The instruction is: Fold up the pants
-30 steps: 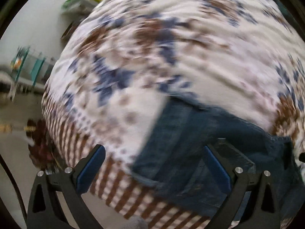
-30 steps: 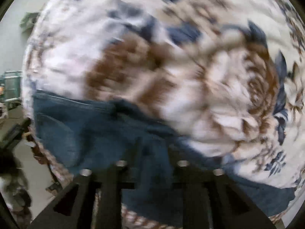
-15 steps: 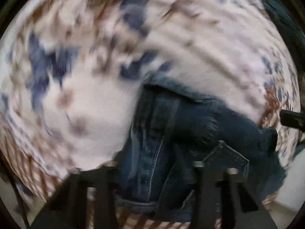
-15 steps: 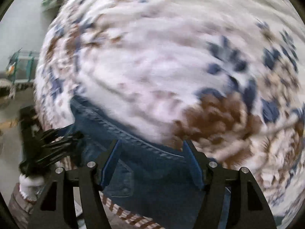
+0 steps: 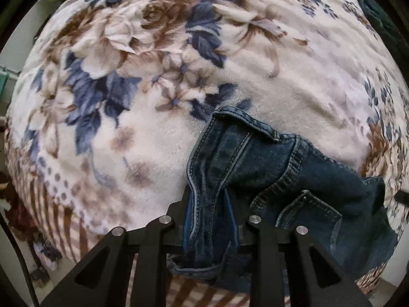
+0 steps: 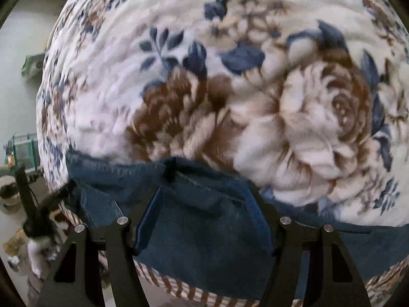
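One pair of dark blue denim pants (image 5: 294, 174) lay bunched at the near edge of a bed under a floral fleece blanket (image 5: 179, 64), waistband end toward the cameras, with much of the fabric out of frame below. Little of the fold looked done: no tidy crease or squared stack showed, only a rumpled heap with seams, a belt loop and a pocket corner turned up. The left gripper (image 5: 211, 220) pointed down onto the heap; its jaws, narrow, had just been closing and then easing slightly, and a thick pleat of seamed denim sat pinched between them. The right gripper (image 6: 204, 220) stood well apart at the jaws, which had just been opening; denim lay beneath and between the pads, yet they did not appear to press on it. In the right wrist view the cloth was smoother, a hemmed edge running along the blanket. Judged stage: early, gathering hold of the waistband before lifting and laying the legs together. Left to do, seemingly: straighten, align legs, fold over.
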Tool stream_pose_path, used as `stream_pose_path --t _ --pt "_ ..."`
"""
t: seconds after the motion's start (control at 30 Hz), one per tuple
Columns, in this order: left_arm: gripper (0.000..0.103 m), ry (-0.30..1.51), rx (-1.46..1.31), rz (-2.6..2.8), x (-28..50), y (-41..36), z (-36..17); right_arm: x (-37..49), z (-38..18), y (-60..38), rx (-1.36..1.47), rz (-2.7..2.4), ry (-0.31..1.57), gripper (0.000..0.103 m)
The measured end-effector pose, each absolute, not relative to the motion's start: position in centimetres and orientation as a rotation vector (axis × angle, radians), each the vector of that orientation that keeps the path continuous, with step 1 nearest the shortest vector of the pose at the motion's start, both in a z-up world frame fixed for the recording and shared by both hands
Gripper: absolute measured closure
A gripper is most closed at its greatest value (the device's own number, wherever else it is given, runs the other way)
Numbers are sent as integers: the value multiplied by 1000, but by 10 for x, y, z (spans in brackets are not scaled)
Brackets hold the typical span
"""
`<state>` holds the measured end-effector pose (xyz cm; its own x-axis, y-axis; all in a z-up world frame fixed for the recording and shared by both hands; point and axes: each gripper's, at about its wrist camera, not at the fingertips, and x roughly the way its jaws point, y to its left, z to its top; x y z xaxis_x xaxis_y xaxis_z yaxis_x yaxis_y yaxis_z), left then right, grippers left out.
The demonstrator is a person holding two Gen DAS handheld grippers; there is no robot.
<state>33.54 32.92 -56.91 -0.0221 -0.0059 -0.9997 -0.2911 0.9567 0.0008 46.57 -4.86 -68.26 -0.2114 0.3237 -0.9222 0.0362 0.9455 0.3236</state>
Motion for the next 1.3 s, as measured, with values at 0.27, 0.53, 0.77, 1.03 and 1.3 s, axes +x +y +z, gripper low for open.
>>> stream_pose_path --t 0.27,0.53,0.77,1.03,1.3 --pt "38 1456 -194 393 340 316 -492 475 -740 6 348 555 1807 34" --pt "27 1453 -136 208 373 219 -529 476 -790 -16 881 836 1930 35" --pt "26 1449 29 224 373 186 -553 467 -822 4 900 862 1939 35" --pt "26 1427 -41 318 366 211 -541 450 -781 9 899 1135 1878 35" --pt "26 1468 -55 324 359 214 -547 453 -811 39 818 956 1912 35"
